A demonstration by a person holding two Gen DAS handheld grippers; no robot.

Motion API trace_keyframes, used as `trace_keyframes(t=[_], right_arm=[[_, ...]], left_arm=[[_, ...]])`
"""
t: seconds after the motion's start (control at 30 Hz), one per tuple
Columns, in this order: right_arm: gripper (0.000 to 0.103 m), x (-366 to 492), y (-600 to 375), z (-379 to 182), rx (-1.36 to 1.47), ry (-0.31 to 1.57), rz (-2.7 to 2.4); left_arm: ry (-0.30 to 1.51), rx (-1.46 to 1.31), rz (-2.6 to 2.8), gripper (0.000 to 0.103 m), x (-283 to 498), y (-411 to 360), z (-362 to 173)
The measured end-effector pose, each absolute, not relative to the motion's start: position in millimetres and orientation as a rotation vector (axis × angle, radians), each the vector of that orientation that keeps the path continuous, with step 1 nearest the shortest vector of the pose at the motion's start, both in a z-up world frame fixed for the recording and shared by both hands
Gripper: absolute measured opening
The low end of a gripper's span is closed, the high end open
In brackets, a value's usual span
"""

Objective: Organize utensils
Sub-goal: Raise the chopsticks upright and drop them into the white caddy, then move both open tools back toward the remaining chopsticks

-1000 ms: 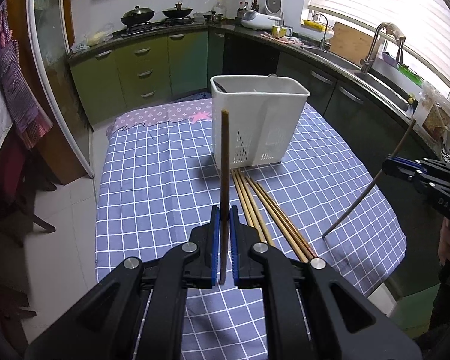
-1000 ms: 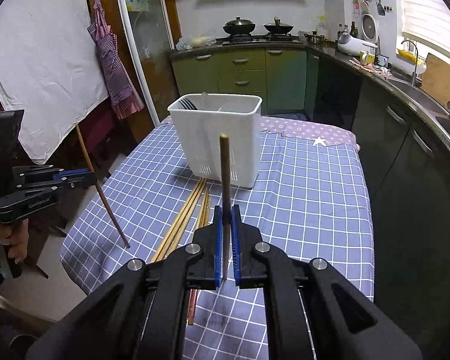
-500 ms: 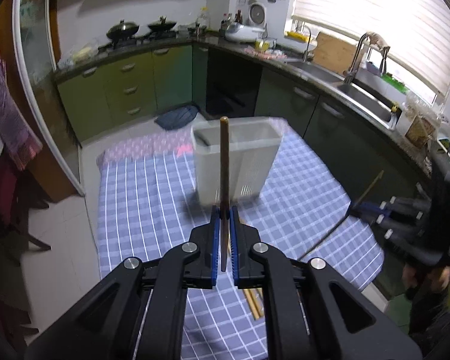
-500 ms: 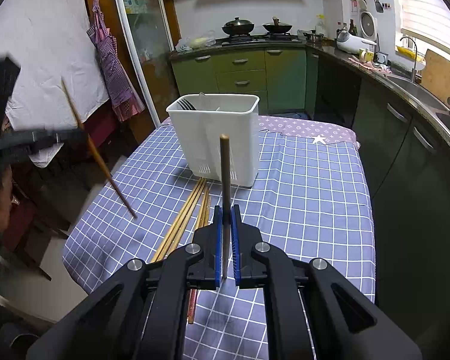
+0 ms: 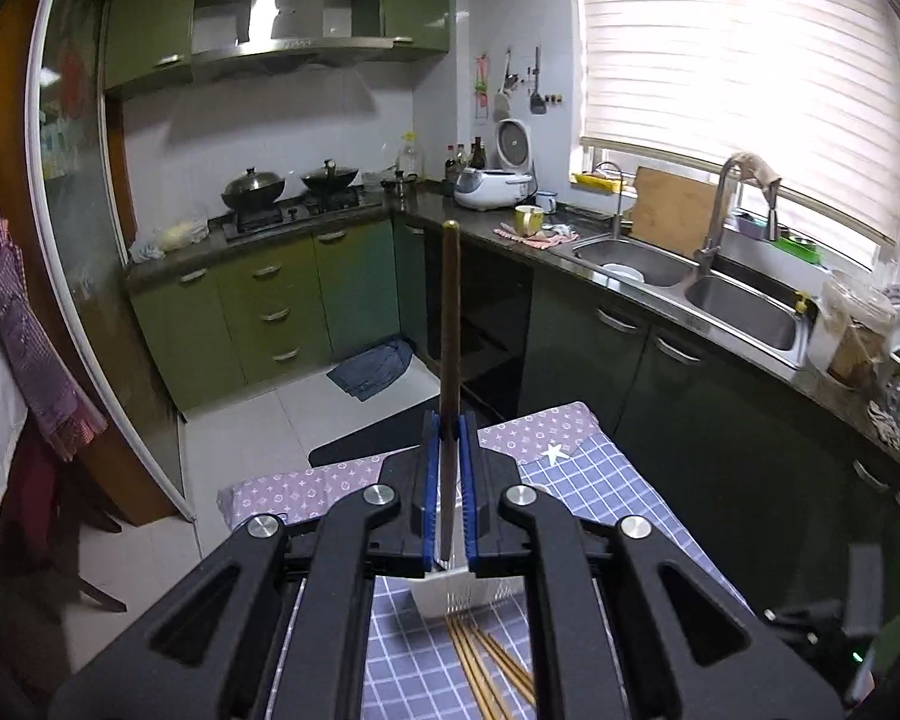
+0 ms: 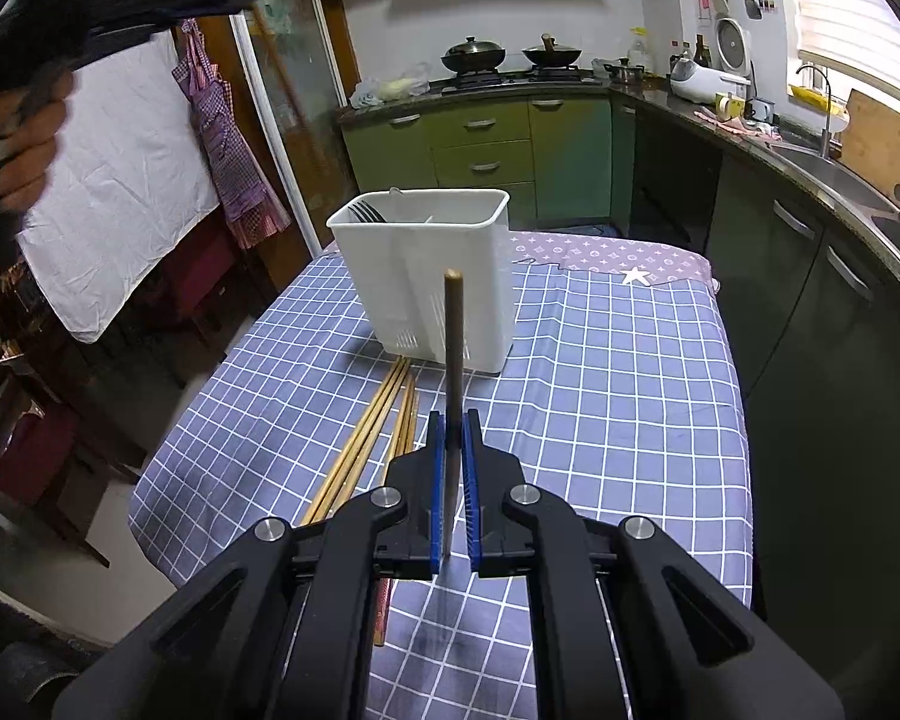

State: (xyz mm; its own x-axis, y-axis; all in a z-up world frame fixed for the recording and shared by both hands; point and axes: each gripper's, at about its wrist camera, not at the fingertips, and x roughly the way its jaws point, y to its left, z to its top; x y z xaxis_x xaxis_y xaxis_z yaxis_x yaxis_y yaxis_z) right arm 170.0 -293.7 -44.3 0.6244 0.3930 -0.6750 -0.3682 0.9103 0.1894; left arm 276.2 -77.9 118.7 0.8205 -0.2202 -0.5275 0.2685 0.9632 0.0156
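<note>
The left claw (image 5: pixel 448 480) was pinched tight on a dark chopstick (image 5: pixel 450 324), the stick pointing straight out between its blue pads (image 5: pixel 429 492). The right claw (image 6: pixel 453 480) clamped another chopstick (image 6: pixel 453 348) the same way. In the right wrist view, the left claw appeared blurred at upper left, gripped by a bare hand (image 6: pixel 27 144).

Chopsticks (image 6: pixel 369 432) on table (image 6: pixel 618 396) before caddy (image 6: pixel 426 282)

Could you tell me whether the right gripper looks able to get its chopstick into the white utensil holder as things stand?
Probably yes: the right gripper holds a chopstick, and the white utensil holder stands straight ahead, its top open with only forks at its left end.
</note>
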Motion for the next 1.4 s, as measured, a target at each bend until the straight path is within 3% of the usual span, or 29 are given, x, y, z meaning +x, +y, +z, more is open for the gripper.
trace_keyframes(t=[0.43,0.5,0.57,1.03,1.4], right_arm=[[0.007,173,-289,-40,0.029,0.787,0.434],[0.007,175,-290,-35,0.034,0.781,0.441],[0.007,177,-290,-24,0.036,0.763,0.446],[0.007,257,-293,107,0.150,0.469,0.389],[0.007,329,-243,43,0.068,0.704,0.377]], left_arm=[[0.755,0.060,-0.224,0.008,327,-76,19],[0.751,0.063,-0.222,0.023,324,-72,16],[0.739,0.053,-0.225,0.032,316,-67,18],[0.729,0.064,-0.221,0.034,261,-36,27],[0.846,0.085,-0.230,0.038,251,-29,-4]])
